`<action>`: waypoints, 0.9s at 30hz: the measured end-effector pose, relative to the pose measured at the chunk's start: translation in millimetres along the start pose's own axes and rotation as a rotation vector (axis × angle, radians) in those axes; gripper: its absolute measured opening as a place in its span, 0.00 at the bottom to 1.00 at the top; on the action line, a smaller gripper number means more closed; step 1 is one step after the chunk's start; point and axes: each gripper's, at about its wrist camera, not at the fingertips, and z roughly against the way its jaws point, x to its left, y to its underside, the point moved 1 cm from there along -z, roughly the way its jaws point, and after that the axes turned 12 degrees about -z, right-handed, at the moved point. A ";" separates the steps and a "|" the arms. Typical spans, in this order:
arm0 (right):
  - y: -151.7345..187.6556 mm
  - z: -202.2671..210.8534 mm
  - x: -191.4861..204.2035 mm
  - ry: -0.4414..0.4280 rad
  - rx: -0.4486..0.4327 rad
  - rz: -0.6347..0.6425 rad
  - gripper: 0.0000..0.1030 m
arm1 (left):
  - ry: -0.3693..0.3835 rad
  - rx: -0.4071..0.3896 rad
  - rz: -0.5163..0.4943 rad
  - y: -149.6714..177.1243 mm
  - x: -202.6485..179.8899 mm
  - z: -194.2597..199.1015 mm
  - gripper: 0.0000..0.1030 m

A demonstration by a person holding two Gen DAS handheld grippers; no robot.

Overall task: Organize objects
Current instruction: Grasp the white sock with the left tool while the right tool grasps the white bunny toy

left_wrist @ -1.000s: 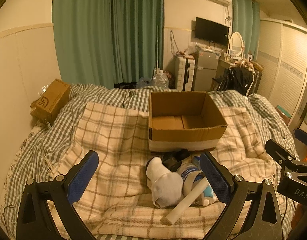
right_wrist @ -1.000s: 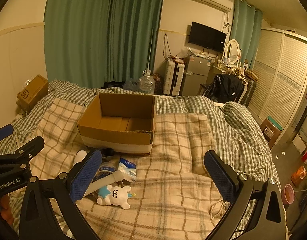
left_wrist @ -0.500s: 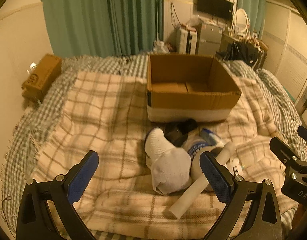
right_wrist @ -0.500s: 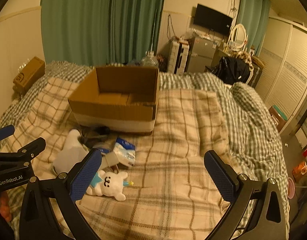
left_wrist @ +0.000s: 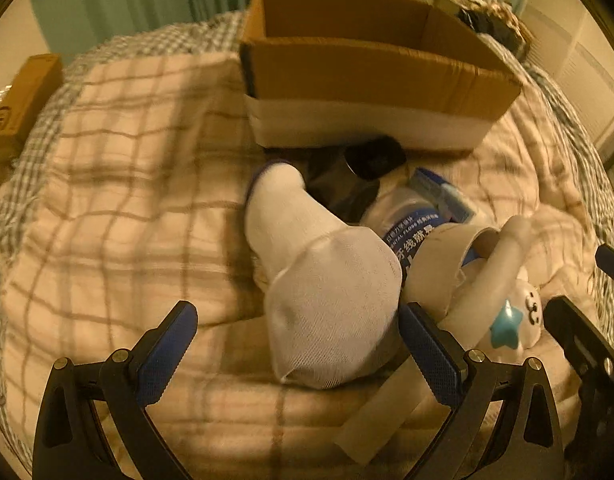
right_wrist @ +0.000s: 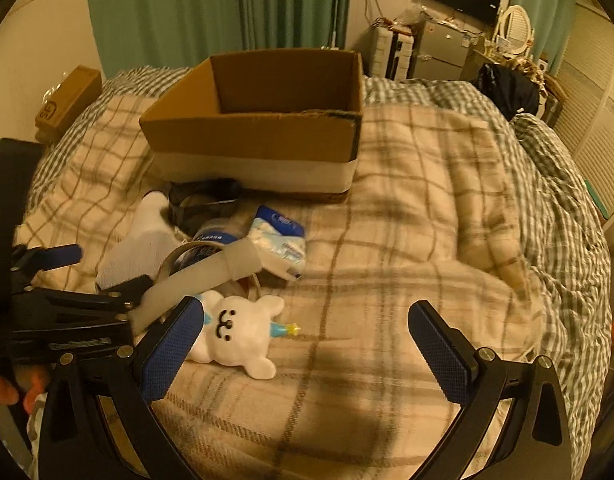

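Observation:
An open cardboard box (left_wrist: 371, 68) (right_wrist: 267, 128) stands on the plaid blanket. In front of it lies a pile: a white sock (left_wrist: 323, 280) (right_wrist: 139, 248), a black item (left_wrist: 355, 172) (right_wrist: 203, 200), a blue-labelled floss jar (left_wrist: 411, 232), a tape roll (left_wrist: 439, 264), a pale tube (left_wrist: 467, 296) (right_wrist: 203, 276), a blue and white packet (right_wrist: 279, 240) and a white plush toy (left_wrist: 519, 316) (right_wrist: 239, 328). My left gripper (left_wrist: 297, 344) is open, its fingers either side of the sock's near end. My right gripper (right_wrist: 307, 340) is open and empty, just right of the plush.
A small brown carton (left_wrist: 19, 96) (right_wrist: 67, 100) lies at the bed's left edge by the wall. Green curtains (right_wrist: 211, 12) hang behind. A fridge, TV and wardrobe stand at the far right. The blanket (right_wrist: 447, 220) spreads to the right of the pile.
Both grippers have moved down and forward toward the pile. The left one now straddles the sock's near end; the right one is close to the plush. Both stay open.

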 end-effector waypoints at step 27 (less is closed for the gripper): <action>18.5 -22.3 38.9 -0.030 0.145 0.173 0.81 | 0.102 -0.166 -0.023 16.9 16.1 59.9 0.51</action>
